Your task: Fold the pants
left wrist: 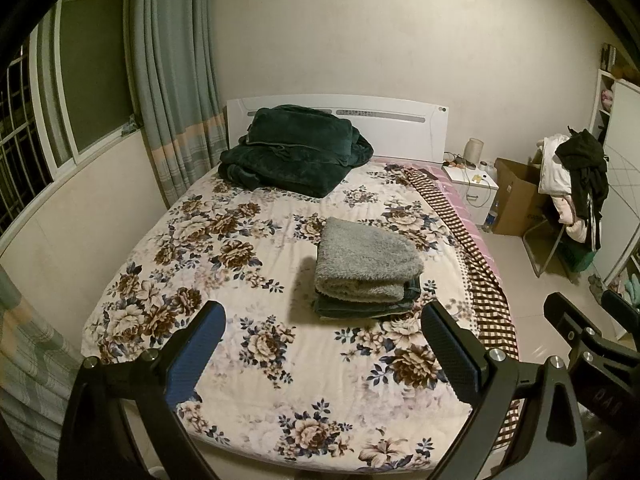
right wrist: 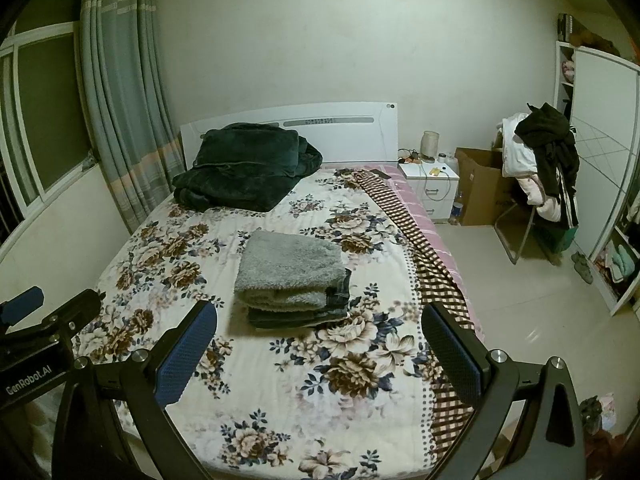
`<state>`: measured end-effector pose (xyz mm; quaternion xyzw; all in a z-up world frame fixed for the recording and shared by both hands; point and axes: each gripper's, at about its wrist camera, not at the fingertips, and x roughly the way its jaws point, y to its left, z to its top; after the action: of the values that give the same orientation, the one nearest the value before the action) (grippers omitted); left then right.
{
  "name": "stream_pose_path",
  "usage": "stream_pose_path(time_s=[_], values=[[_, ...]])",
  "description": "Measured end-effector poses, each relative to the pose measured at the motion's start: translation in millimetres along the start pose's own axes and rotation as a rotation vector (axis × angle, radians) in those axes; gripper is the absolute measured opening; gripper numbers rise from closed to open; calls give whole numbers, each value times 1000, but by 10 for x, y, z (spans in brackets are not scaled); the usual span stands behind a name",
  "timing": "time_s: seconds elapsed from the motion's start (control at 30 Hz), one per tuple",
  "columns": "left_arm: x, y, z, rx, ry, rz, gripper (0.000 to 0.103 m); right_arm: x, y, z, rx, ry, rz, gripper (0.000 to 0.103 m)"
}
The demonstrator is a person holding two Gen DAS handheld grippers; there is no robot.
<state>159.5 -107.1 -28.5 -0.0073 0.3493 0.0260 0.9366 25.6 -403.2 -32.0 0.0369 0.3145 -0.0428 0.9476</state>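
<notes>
Folded pants (right wrist: 292,276) on floral bedspread (right wrist: 280,380), "GenRobot.AI" on left hand-held gripper (right wrist: 52,308)

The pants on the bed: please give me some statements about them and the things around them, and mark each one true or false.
1. The pants lie folded in a stack on the floral bedspread. True.
2. The left gripper is shut on the pants. False: its jaws are wide open and hold nothing.
3. A dark green blanket lies by the headboard. True.
4. The right gripper touches the pants. False: it is open and apart from them.
5. The pants show a grey fleecy side on top. True.
6. The cardboard box stands on the bed. False: it stands on the floor beside the nightstand.
</notes>
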Motion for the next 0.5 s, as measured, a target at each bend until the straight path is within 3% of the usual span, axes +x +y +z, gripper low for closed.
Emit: stream_pose_path(time_s=[0.5], values=[[-26,4,-7,-1,-4,5,100,-4,-13,12,1,1,1,103]])
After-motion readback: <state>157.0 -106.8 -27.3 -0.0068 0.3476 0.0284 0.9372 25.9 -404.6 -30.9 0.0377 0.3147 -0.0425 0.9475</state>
